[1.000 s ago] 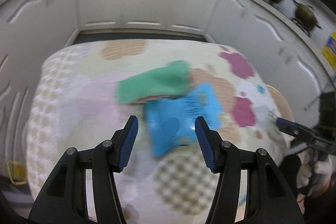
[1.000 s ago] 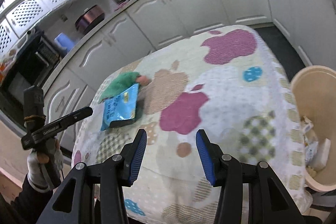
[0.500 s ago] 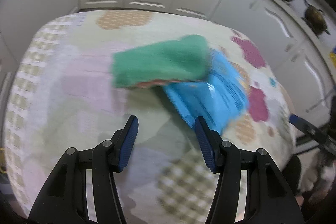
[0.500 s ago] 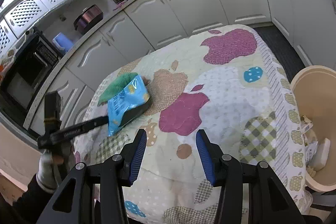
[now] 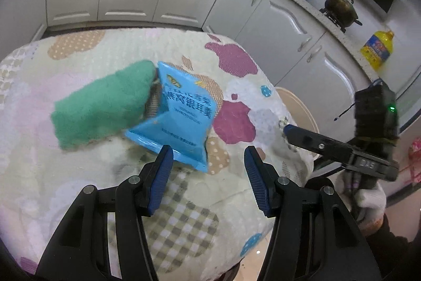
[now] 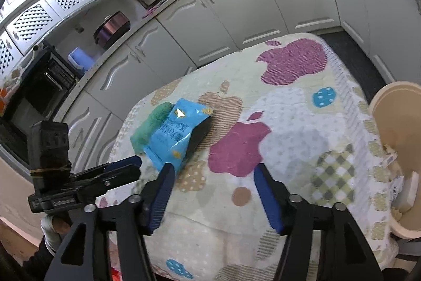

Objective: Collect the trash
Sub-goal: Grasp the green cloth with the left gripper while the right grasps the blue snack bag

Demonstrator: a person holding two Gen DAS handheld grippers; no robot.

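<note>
The beige bin (image 6: 386,117) sits just off the table's right edge and has some pale wrappers and a whitish box in it, can't make out more than that. The blue snack packet (image 5: 181,117) lies on the apple-print tablecloth (image 6: 289,128) up against a green cloth (image 5: 102,107); it's got white Chinese print I can't read, and a yellow oil bottle (image 5: 377,49) stands on the counter. The left gripper (image 5: 208,167) is spread partway, empty, its left pad right at the packet's near edge, while the right gripper (image 6: 214,191) has just been opening with nothing between its jaws.
</note>
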